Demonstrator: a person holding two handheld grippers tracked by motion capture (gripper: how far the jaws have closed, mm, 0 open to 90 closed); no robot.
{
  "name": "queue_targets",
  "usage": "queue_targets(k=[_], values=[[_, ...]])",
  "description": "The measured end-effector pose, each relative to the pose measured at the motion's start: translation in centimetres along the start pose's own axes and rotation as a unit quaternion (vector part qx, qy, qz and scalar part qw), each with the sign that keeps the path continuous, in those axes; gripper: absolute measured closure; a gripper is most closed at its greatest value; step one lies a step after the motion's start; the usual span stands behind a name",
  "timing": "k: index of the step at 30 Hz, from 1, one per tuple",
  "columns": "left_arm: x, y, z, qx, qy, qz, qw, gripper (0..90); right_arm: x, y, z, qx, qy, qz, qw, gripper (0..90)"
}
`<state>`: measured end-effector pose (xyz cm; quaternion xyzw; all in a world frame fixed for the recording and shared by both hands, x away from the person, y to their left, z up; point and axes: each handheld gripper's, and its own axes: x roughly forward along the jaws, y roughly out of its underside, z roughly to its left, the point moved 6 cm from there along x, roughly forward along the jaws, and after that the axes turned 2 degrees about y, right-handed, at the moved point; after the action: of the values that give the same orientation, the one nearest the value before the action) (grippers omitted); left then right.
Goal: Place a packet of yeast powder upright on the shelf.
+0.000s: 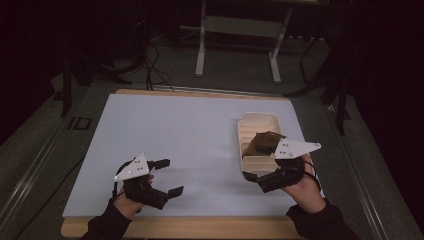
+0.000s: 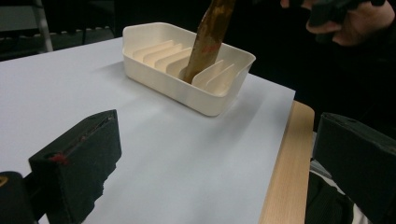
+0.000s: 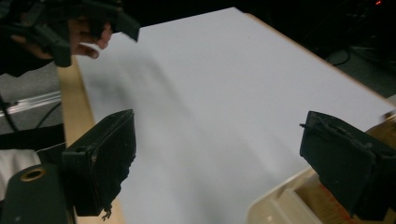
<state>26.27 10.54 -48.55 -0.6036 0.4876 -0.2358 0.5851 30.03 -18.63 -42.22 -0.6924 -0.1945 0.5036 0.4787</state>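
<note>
Both claws, left [image 1: 167, 176] and right [image 1: 252, 176], are spread and empty; a thin, stiff-looking brown slab [image 2: 205, 39] leans in a ribbed cream rack [image 2: 154, 74], probably light, best pinched at its top edge.

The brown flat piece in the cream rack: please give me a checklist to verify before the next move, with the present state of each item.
1. Brown flat piece stands in a slot of the cream rack, leaning: ok.
2. Right gripper open, nothing between its jaws: ok.
3. Right gripper close to the rack's near end: ok; whether it touches the rim: cannot tell.
4. Left gripper open and empty, apart from the rack: ok.
5. Rack lies fully on the white sheet, near its right edge: ok.
6. Piece seated to the bottom of its slot: cannot tell.
</note>
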Motion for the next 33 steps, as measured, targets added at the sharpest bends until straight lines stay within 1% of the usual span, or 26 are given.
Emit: queue_targets(k=[1, 3, 4, 5, 6, 7, 8, 9, 10, 13, 14, 15, 16, 17, 20, 22, 23, 24, 25, 26, 28, 30, 31, 32, 33], values=[[0.0, 0.0, 0.0, 0.001, 0.001, 0.001, 1.0000, 1.8, 0.0, 0.2, 0.1, 0.001, 0.001, 0.000, 1.0000, 10.6], [0.0, 0.0, 0.0, 0.003, 0.000, 0.001, 1.0000, 1.8, 0.1, 0.8, 0.5, 0.006, -0.009, -0.003, 0.9999, 10.6], [0.0, 0.0, 0.0, 0.001, 0.000, 0.000, 1.0000, 1.8, 0.2, 1.5, 0.9, 0.010, -0.014, 0.002, 0.9998, 10.6], [-0.1, 0.0, 0.0, 0.001, 0.000, 0.001, 1.0000, 1.8, 0.2, 1.5, 0.9, 0.010, -0.014, 0.002, 0.9998, 10.6], [-0.1, 0.0, 0.0, 0.001, 0.000, 0.001, 1.0000, 1.8, 0.3, 2.0, 1.2, 0.007, -0.016, 0.006, 0.9998, 10.2], [-0.1, 0.0, 0.0, 0.001, 0.000, 0.001, 1.0000, 1.8, 0.3, 2.0, 1.2, 0.007, -0.016, 0.006, 0.9998, 10.2], [-0.1, 0.1, 0.0, 0.002, 0.001, 0.003, 1.0000, 1.8, 0.4, 2.3, 1.4, 0.009, -0.020, 0.006, 0.9997, 10.2], [-0.1, 0.1, 0.0, 0.002, 0.000, 0.003, 1.0000, 1.8, 0.4, 2.7, 1.7, 0.016, -0.022, 0.006, 0.9996, 10.2], [-0.1, 0.1, 0.0, 0.002, 0.001, 0.003, 1.0000, 1.8, 0.5, 3.2, 2.0, 0.019, -0.022, 0.004, 0.9996, 10.3], [0.0, 0.1, 0.0, 0.003, 0.001, 0.003, 1.0000, 1.8, 0.6, 3.7, 2.3, 0.018, -0.018, 0.003, 0.9997, 10.3], [0.0, 0.1, 0.0, 0.003, 0.001, 0.003, 1.0000, 1.8, 0.7, 4.0, 2.4, 0.022, -0.020, 0.001, 0.9996, 10.3], [0.0, 0.1, -0.1, 0.003, 0.002, 0.004, 1.0000, 1.8, 0.9, 4.6, 2.8, 0.027, -0.024, 0.006, 0.9993, 10.3], [0.0, 0.1, -0.1, 0.004, 0.001, 0.005, 1.0000, 1.8, 0.9, 4.6, 2.8, 0.027, -0.024, 0.006, 0.9993, 10.3], [0.0, 0.2, -0.1, 0.005, 0.000, 0.005, 1.0000, 1.8, 1.1, 5.1, 3.1, 0.029, -0.026, 0.008, 0.9992, 10.3], [0.0, 0.2, -0.1, 0.005, 0.001, 0.005, 1.0000, 1.8, 1.3, 5.6, 3.2, 0.031, -0.024, 0.008, 0.9992, 10.4], [0.0, 0.2, -0.1, 0.004, 0.001, 0.005, 1.0000, 1.8, 1.5, 6.0, 3.3, 0.037, -0.029, 0.005, 0.9989, 11.0], [0.0, 0.2, -0.1, 0.004, 0.001, 0.006, 1.0000, 1.8, 1.6, 6.2, 3.3, 0.040, -0.029, 0.000, 0.9988, 13.9], [0.0, 0.2, -0.2, 0.004, 0.002, 0.006, 1.0000, 1.8, 1.7, 6.4, 3.3, 0.042, -0.035, -0.003, 0.9985, 13.1], [0.0, 0.3, -0.2, 0.004, 0.003, 0.006, 1.0000, 1.8, 1.7, 6.6, 3.3, 0.042, -0.036, -0.003, 0.9985, 13.6], [0.0, 0.3, -0.2, 0.004, 0.002, 0.005, 1.0000, 1.8, 1.8, 6.9, 3.3, 0.040, -0.032, -0.002, 0.9987, 13.6], [0.0, 0.4, -0.1, 0.003, 0.002, 0.006, 1.0000, 1.8, 2.0, 7.4, 3.5, 0.031, -0.032, 0.004, 0.9990, 13.7], [0.0, 0.5, -0.1, 0.002, 0.001, 0.005, 1.0000, 1.8, 2.0, 7.6, 3.5, 0.031, -0.031, 0.007, 0.9990, 13.7], [0.0, 0.5, -0.1, 0.003, 0.001, 0.006, 1.0000, 1.8, 2.1, 7.8, 3.6, 0.027, -0.027, 0.010, 0.9992, 13.7], [0.0, 0.5, -0.1, 0.004, 0.000, 0.006, 1.0000, 1.8, 2.2, 8.2, 3.6, 0.015, -0.015, 0.015, 0.9997, 13.7], [0.0, 0.5, -0.2, 0.006, 0.001, 0.007, 1.0000, 1.8, 2.2, 8.4, 3.6, 0.014, -0.014, 0.017, 0.9997, 13.7]])
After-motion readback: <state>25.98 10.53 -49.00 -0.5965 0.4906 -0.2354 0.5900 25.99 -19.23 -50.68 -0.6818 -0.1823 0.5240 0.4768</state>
